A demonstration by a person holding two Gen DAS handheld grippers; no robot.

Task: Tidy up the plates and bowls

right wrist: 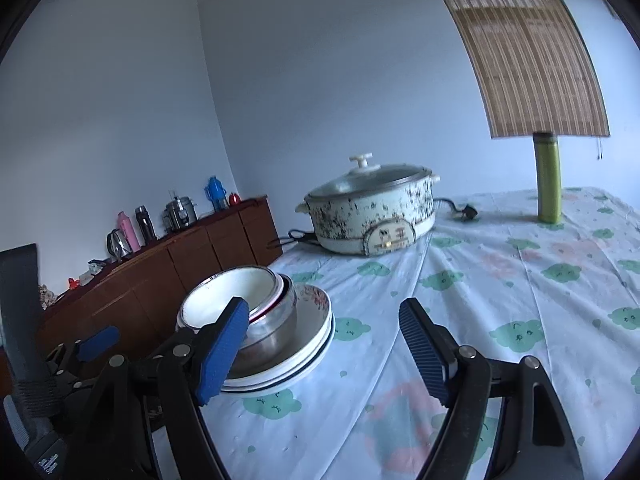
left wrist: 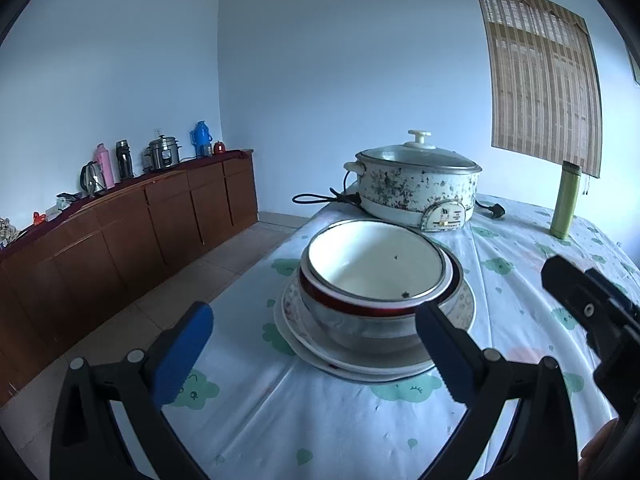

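A white bowl (left wrist: pixel 372 264) sits nested in a red-banded steel bowl (left wrist: pixel 360 316), which stands on stacked white plates (left wrist: pixel 320 354) near the table's left edge. The same stack shows in the right wrist view, with the white bowl (right wrist: pixel 228 292), the steel bowl (right wrist: pixel 272 332) and the plates (right wrist: pixel 308 344). My left gripper (left wrist: pixel 314 354) is open and empty, just in front of the stack. My right gripper (right wrist: pixel 320 348) is open and empty, to the right of the stack, and it also shows at the right of the left wrist view (left wrist: pixel 588 304).
An electric pot with a glass lid (left wrist: pixel 416 188) and its cord (left wrist: pixel 320 199) stand behind the stack. A green flask (left wrist: pixel 565 200) stands at the back right. The table (left wrist: pixel 280 420) has a patterned cloth. A wooden sideboard (left wrist: pixel 132 220) with flasks and a cooker lines the left wall.
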